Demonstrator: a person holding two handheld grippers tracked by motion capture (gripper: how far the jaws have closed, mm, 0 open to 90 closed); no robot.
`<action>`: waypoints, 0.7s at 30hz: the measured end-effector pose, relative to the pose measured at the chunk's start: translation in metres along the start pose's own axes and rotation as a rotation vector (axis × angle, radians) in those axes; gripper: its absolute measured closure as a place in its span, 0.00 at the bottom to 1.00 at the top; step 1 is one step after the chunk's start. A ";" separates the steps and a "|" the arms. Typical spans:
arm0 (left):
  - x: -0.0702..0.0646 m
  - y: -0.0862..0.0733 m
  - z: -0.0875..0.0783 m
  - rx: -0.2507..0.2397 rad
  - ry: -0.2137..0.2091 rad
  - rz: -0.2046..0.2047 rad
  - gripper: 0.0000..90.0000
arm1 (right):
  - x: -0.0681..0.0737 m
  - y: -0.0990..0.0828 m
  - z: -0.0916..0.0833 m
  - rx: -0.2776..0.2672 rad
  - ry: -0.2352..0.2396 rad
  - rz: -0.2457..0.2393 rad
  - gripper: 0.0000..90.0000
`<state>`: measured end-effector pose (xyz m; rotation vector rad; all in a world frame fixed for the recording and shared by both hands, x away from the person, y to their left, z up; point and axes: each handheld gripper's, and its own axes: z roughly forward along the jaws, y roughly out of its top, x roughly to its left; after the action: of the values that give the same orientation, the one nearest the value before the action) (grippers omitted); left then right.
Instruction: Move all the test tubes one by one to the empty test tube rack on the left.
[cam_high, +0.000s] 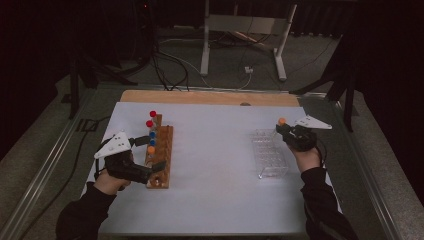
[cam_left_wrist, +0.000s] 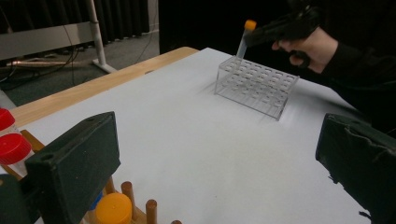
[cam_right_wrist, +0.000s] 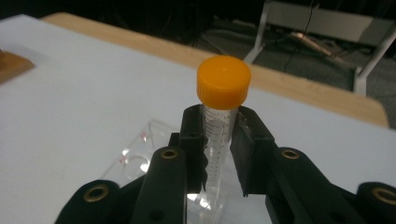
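Nearest, at the bottom of the high view: two dark sleeves and hands, one gripper in each.

Left gripper (cam_high: 159, 167) low on the left of the white worktop (cam_high: 210, 150), jaws spread wide and released, nothing between them, just beside the near end of the wooden peg rack (cam_high: 161, 156). In the left gripper view, the two black jaws far apart with bare worktop between; an orange-capped tube (cam_left_wrist: 113, 208) and red-capped tubes (cam_left_wrist: 13, 148) standing among the wooden pegs at lower left. In the high view, red, blue and orange caps lined along the rack.

Farther right: right gripper (cam_high: 281, 131) clenched on an orange-capped clear tube (cam_right_wrist: 219, 116), pads pressing the graduated wall just below the cap, tube upright between them. Tube held above the far end of the clear plastic tube rack (cam_high: 270, 152); whether its foot sits in a well of that rack, cannot tell. Clear rack well apart from the wooden rack, across the worktop.

Beyond: bare wooden worktop edge (cam_high: 210, 97), then a white metal frame (cam_high: 245, 30) and cables on the grey floor.
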<state>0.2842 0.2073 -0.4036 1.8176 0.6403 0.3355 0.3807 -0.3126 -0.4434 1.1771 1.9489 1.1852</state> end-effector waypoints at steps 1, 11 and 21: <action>0.000 0.000 0.000 0.000 0.002 0.000 0.01 | 0.000 0.003 -0.004 -0.014 0.001 0.003 0.83; -0.002 0.003 0.001 0.003 -0.015 -0.001 0.01 | 0.011 0.032 -0.042 -0.130 0.034 -0.022 0.83; -0.015 0.010 0.010 0.012 -0.043 0.022 0.01 | 0.073 0.038 -0.036 -0.077 0.231 -0.117 0.83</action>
<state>0.2798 0.1884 -0.3958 1.8396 0.5943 0.3073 0.3342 -0.2535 -0.3950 0.9069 2.0882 1.3705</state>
